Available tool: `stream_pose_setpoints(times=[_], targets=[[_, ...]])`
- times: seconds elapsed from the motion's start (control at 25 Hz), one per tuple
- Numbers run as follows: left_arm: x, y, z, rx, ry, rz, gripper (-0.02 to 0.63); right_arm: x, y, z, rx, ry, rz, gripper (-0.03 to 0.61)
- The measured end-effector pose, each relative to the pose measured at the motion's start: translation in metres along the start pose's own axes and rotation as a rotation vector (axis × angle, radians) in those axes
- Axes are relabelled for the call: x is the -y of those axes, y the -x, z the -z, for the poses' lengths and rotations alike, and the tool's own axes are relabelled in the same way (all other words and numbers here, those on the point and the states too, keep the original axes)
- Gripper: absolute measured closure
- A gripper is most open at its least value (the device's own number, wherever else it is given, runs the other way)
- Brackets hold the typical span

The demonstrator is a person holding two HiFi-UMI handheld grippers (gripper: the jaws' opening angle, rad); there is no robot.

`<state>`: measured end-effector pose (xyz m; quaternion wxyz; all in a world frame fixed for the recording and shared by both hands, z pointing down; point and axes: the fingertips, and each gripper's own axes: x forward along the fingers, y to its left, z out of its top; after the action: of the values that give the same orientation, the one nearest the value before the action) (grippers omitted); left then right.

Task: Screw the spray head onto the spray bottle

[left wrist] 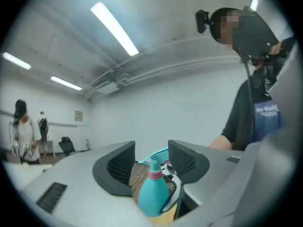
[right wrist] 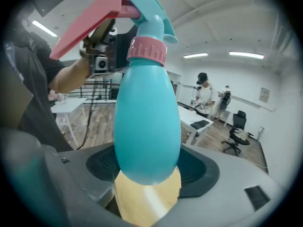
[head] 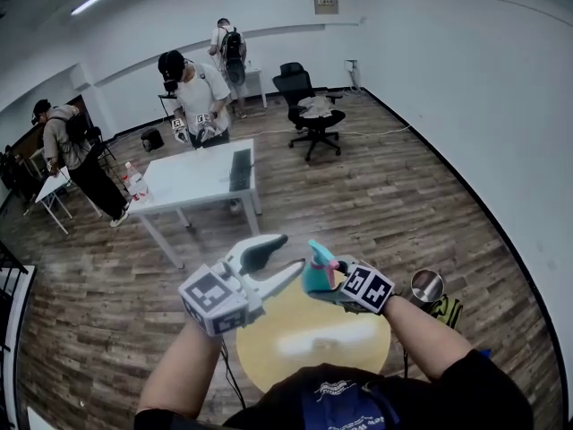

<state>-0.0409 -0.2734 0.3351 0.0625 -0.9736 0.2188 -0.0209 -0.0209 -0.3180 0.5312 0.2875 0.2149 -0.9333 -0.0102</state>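
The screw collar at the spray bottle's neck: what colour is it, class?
Pink collar on the teal spray bottle; clearest in the right gripper view.

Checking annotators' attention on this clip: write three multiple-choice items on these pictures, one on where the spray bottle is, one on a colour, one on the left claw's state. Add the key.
1. Where is the spray bottle?
A. In the left claw
B. In the right claw
C. In neither claw

2. What colour is the collar at the bottle's neck?
A. Pink
B. Black
C. Yellow

3. How does the left claw stand?
A. Shut on the spray bottle
B. Shut tight and empty
C. Jaws apart, gripping nothing

Key:
1 B: the right gripper view shows the bottle clamped between the right claw's jaws.
2 A: a pink ring sits just above the teal bottle.
3 C: the left gripper view shows its jaws standing apart, with the bottle out beyond them.
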Motion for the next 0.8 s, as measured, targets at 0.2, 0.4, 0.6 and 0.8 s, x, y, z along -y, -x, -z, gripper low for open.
stream_pose_setpoints(times=[0.2, 0.4, 0.6, 0.8], targets=[[0.016, -0.035, 0.031, -0.031, 0.118, -0.143, 0.208, 0.021, -0.008, 0.0, -0.047, 0.007, 0.158, 0.21], [0.008, -0.054, 0.038, -0.075, 0.051, -0.234, 0.204, 0.009, -0.011, -0.005, -0.051, 0.023, 0.123, 0.21], [0.025, -0.041, 0.018, -0.002, -0.028, -0.052, 0.312, -0.005, -0.001, -0.014, 0.012, 0.05, 0.017, 0.21], [0.044, -0.012, -0.018, 0.15, 0.107, 0.204, 0.486, -0.046, 0.014, -0.038, 0.147, 0.102, -0.188, 0.21]])
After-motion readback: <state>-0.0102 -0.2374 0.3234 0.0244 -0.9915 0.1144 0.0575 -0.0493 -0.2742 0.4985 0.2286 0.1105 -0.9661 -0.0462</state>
